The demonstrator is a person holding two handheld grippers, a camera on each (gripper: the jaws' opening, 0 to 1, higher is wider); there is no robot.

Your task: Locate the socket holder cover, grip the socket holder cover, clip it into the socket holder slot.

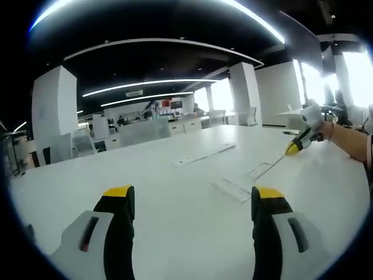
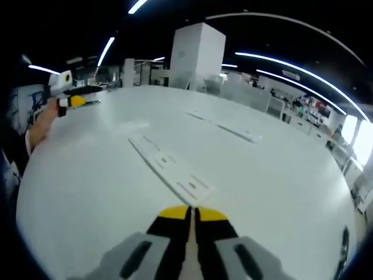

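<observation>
Wide white bench (image 1: 175, 192), smooth and glossy. Big white square pillar (image 2: 198, 55) behind far edge. Long bright light strips (image 1: 145, 84) on dark ceiling. Desks and chairs (image 1: 140, 131) further back (small, blurred). Bright windows (image 1: 358, 76) at one side.

Flat strips on the table (image 2: 280, 175): a long pale strip (image 2: 169, 169) and a farther one (image 2: 224, 129) — too washed out to tell cover from holder.
Strip cut-outs: blurred, shapes unclear.
Far office furniture (image 1: 145, 129): small and soft — no detail.
Person's arm (image 1: 349, 142): cut off at the right gripper view's counterpart edge.
</observation>
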